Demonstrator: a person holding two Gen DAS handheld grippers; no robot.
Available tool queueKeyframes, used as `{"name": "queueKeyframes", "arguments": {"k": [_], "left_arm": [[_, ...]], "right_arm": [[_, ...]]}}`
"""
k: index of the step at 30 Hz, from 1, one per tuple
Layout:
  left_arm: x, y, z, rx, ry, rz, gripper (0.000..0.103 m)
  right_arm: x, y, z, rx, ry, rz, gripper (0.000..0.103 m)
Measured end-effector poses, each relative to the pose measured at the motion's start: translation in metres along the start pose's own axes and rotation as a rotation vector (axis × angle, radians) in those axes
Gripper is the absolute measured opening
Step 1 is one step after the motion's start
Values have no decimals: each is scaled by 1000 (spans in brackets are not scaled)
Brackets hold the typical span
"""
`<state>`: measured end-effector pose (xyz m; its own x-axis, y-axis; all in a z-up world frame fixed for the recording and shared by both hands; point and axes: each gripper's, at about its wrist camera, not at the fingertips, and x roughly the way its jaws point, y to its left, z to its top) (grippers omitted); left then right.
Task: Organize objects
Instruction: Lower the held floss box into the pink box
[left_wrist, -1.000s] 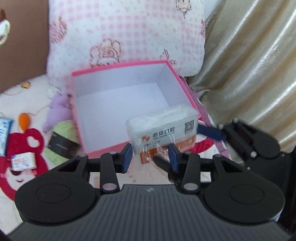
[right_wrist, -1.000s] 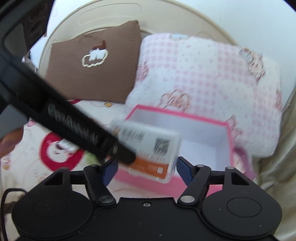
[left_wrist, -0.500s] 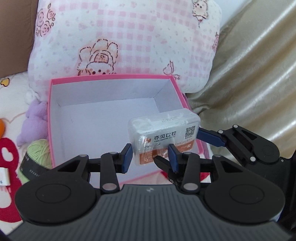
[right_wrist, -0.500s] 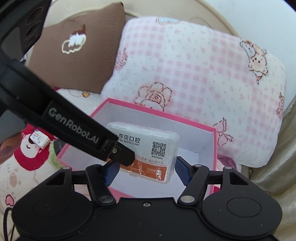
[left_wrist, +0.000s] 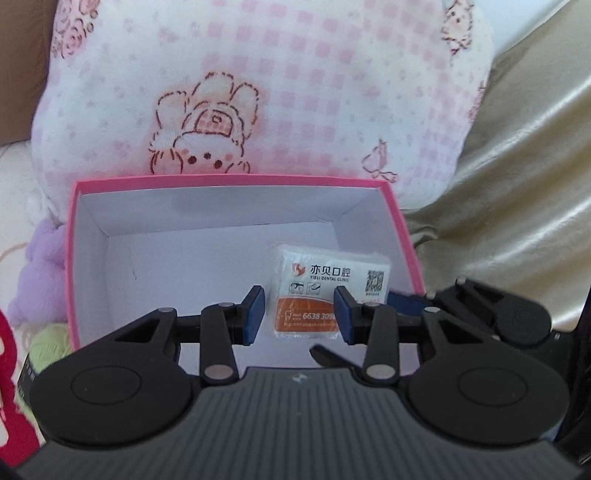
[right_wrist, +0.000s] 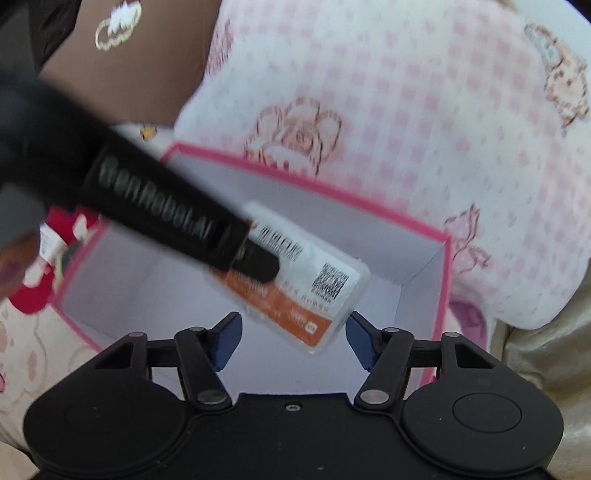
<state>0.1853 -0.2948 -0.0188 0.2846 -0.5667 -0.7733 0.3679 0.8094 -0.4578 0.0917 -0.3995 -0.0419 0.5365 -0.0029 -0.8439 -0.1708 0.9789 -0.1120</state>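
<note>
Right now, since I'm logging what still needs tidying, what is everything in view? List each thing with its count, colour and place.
box: one, pink outside and white inside, open, centre
tissue pack: one, white and orange, within the box's right side
pillow: one, pink check, behind the box
cushion: one, brown, left of the pillow
plush toy: one, purple, left of the box
yarn ball: one, green, below the plush toy
cloth: one, beige, right
left gripper: black, blue fingers open
right gripper: black, fingers apart, grip unclear
</note>
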Motion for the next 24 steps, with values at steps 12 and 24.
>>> {"name": "queueKeyframes", "arguments": {"k": [12,24], "left_arm": [[60,25,13,-75,44,-49,38],[79,35,6,-133,89,-101,38]], "right_arm": [[55,-12,-1,-3,94,-64,54],[79,-7,-7,-2,155,-117,54]]}}
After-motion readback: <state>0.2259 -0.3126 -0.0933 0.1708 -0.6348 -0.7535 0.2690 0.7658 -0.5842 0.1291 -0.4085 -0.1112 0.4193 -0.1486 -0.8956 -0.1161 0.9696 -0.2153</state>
